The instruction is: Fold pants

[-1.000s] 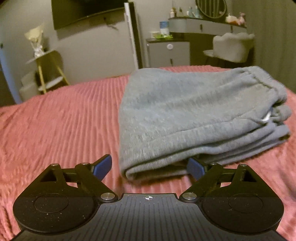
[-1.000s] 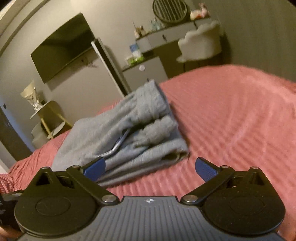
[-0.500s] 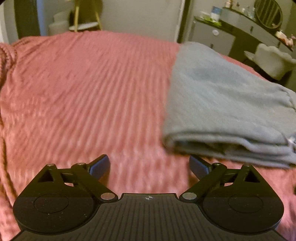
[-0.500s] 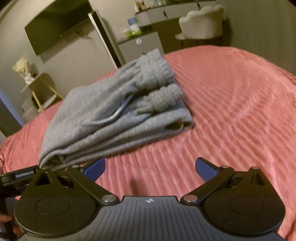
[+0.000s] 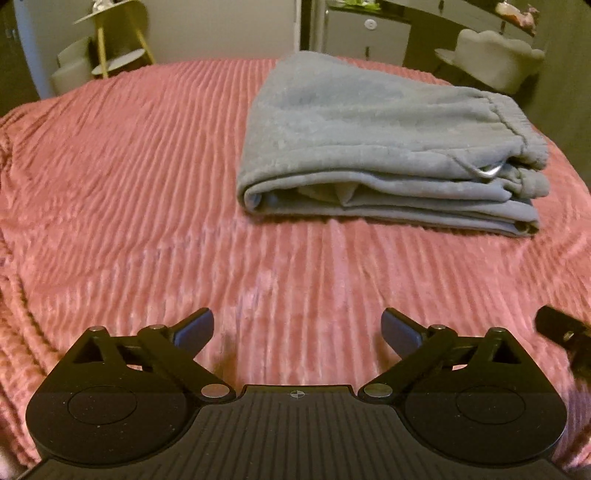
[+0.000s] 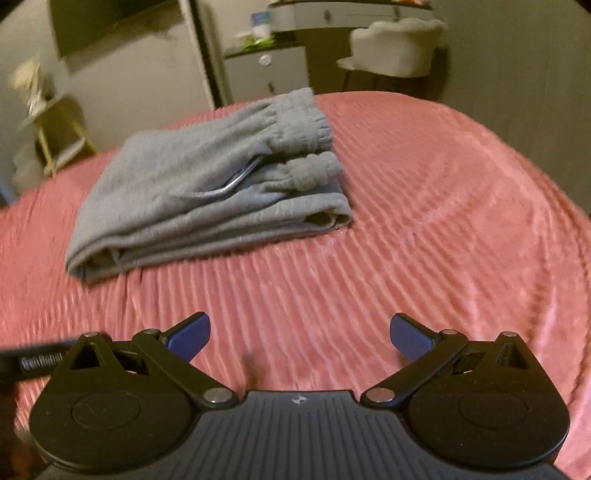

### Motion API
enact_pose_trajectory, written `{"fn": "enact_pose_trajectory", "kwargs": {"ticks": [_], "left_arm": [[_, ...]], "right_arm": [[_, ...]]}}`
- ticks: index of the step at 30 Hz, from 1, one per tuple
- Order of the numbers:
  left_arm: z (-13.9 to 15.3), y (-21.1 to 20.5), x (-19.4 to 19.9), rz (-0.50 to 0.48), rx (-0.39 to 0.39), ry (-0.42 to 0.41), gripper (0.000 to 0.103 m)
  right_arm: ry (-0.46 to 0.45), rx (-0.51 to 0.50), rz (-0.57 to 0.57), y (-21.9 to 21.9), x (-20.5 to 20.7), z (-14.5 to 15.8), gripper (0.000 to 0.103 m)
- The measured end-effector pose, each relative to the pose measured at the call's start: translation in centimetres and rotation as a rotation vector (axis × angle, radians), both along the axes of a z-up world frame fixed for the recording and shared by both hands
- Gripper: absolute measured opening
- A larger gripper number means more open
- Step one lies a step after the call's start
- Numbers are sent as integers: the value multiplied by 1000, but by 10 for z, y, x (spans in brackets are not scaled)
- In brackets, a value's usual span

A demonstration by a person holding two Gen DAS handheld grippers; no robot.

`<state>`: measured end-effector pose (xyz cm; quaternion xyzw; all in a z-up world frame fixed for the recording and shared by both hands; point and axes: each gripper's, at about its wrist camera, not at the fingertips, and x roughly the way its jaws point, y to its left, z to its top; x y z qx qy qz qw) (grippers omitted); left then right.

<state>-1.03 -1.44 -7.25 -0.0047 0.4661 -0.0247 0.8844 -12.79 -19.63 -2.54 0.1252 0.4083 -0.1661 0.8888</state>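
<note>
Grey pants (image 5: 376, 147) folded into flat stack on pink ribbed bedspread (image 5: 129, 184), waistband (image 6: 299, 125) bunched at stack's right end. From left gripper (image 5: 297, 330) pants lie at 1 o'clock, well apart. From right gripper (image 6: 299, 334) pants lie at 11 o'clock, well apart. Both sets of tongs spread wide, holding nothing, over bare bedspread. White chair (image 6: 395, 48) beyond bed at 1 o'clock.

One pants (image 5: 373, 147), folded, grey. One bedspread (image 5: 129, 177), pink, ribbed. Two grippers: left (image 5: 298, 328), right (image 6: 300, 332), two blue fingers each. One chair (image 6: 397, 48). One cabinet (image 6: 266, 74). One yellow side table (image 5: 118, 40). One wall TV (image 6: 110, 26).
</note>
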Motion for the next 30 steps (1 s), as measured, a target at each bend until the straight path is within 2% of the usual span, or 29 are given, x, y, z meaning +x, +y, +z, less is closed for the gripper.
{"fn": "enact_pose_trajectory", "kwargs": {"ticks": [3,6,9,11,12,14,17,22,26,30], "left_arm": [[9,-7,1,-19,31,15,100],[22,-14,6,-48,69,33,100],[38,-17,15,-93,70,41,100],[45,-23,28,-105,129,105,100],[47,-26,35,-122,157,134,100],[55,-27,39,-144,170,122,100],[66,-21,43,-110,131,111,100],[73,-8,52,-73,71,155,100],[73,-8,57,-56,90,179,100],[74,-15,56,-60,121,164,100]], "right_arm": [[39,-22,32,5,2,9,103],[126,15,30,1,12,16,103],[240,34,34,-4,30,19,103],[284,24,50,-5,42,22,103],[291,19,60,-4,47,25,103],[313,-13,68,-1,58,31,103],[336,-31,71,2,72,39,103],[360,-17,94,3,88,46,103],[367,-44,104,8,95,49,103],[374,-48,99,6,99,47,103]]}}
